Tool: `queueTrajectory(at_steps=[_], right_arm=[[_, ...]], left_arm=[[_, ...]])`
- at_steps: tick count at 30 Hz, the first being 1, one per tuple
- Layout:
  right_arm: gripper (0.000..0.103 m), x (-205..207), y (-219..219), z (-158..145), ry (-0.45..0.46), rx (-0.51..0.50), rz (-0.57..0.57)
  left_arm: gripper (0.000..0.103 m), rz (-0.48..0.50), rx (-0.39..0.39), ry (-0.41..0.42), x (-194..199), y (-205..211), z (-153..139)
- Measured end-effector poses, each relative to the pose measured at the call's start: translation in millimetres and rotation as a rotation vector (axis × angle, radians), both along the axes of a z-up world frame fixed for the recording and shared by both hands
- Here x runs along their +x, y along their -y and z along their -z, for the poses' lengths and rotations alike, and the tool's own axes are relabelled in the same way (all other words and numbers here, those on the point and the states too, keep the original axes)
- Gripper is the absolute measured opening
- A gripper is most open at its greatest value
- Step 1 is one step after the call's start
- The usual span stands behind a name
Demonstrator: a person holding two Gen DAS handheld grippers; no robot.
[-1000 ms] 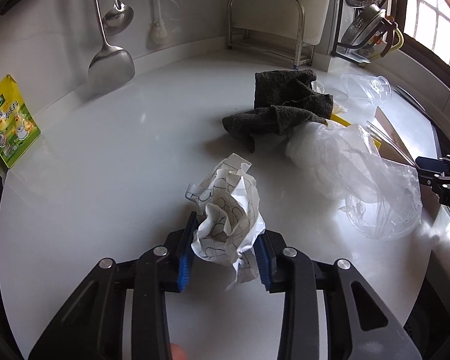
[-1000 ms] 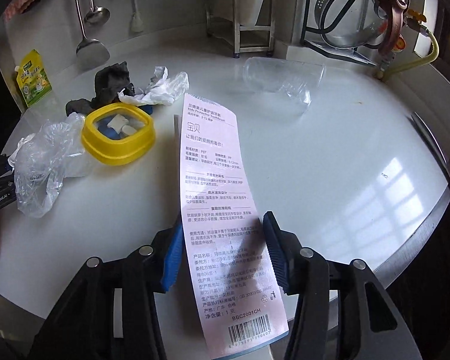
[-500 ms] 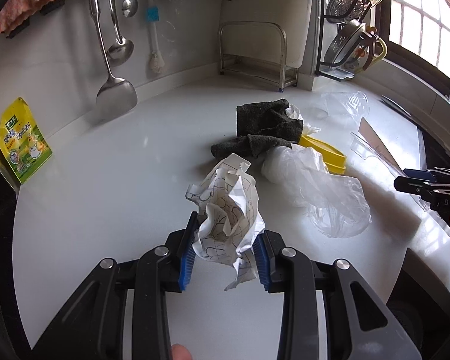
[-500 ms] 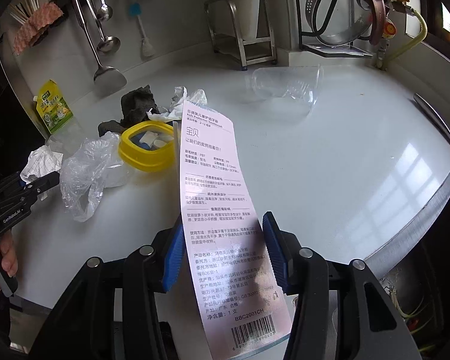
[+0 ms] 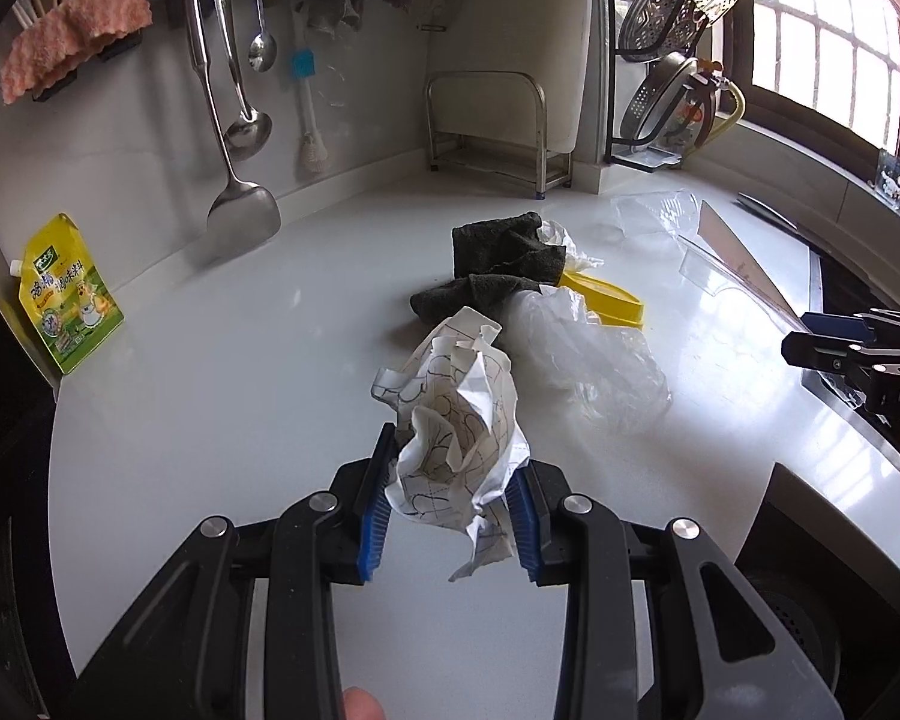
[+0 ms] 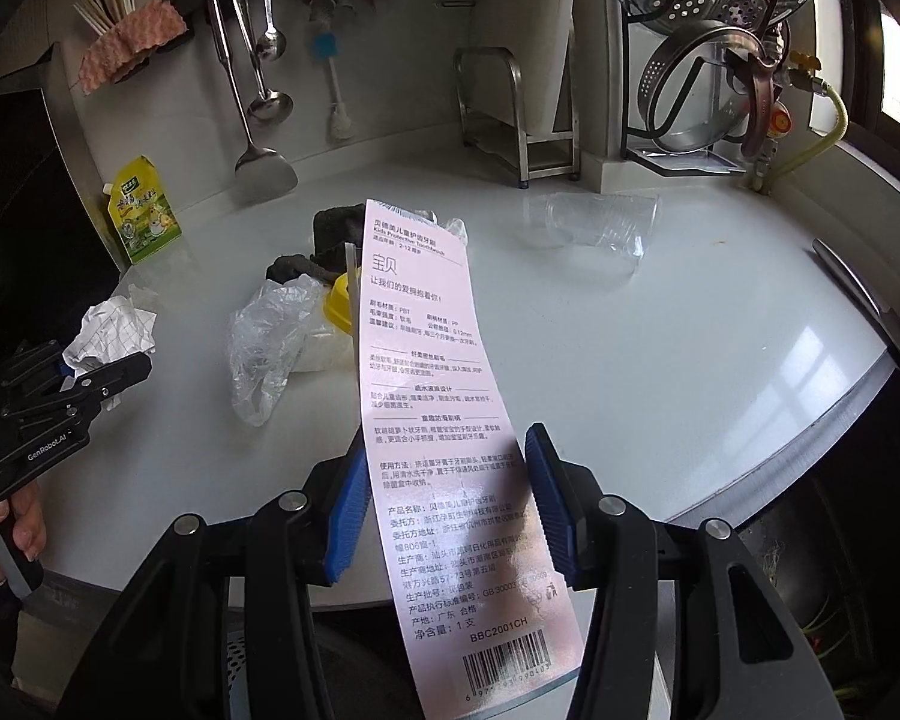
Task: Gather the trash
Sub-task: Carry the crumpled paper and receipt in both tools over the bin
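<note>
My left gripper [image 5: 453, 498] is shut on a crumpled white paper [image 5: 459, 426] with dark line markings, held above the white counter [image 5: 240, 372]. From the right wrist view the same gripper [image 6: 105, 387] and paper [image 6: 111, 330] show at the far left. My right gripper [image 6: 447, 504] is shut on a long pink toothbrush package [image 6: 432, 372] with printed text and a barcode, raised over the counter's front edge. In the left wrist view the right gripper [image 5: 840, 348] shows at the right edge with the package [image 5: 744, 264] sticking out away from me.
On the counter lie a clear plastic bag [image 5: 588, 354], a yellow lid [image 5: 606, 300], a dark cloth [image 5: 498, 270] with white tissue [image 5: 561, 240] behind it, and a tipped clear cup [image 6: 594, 228]. A yellow pouch [image 5: 69, 294] leans at the left wall under hanging utensils [image 5: 234, 120].
Both grippers have risen and drawn back from the counter with their items still held. The bag, cloth and lid now look smaller and farther away.
</note>
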State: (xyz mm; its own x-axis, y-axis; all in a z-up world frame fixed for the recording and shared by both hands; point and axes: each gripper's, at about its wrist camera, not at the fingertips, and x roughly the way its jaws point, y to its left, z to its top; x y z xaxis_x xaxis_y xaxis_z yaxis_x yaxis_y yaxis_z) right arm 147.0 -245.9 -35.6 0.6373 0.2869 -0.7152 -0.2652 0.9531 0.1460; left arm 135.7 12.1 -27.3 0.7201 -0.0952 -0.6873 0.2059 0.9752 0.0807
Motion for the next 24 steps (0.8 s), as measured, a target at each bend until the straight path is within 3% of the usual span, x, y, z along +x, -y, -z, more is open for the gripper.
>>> queueTrajectory(at_steps=[24], right_arm=[[0.048, -111.7, -33.6, -18.5, 0.077, 0.083, 0.037]], left_arm=[[0.034, 0.094, -0.032, 0.055, -81.6, 4.2, -23.4]])
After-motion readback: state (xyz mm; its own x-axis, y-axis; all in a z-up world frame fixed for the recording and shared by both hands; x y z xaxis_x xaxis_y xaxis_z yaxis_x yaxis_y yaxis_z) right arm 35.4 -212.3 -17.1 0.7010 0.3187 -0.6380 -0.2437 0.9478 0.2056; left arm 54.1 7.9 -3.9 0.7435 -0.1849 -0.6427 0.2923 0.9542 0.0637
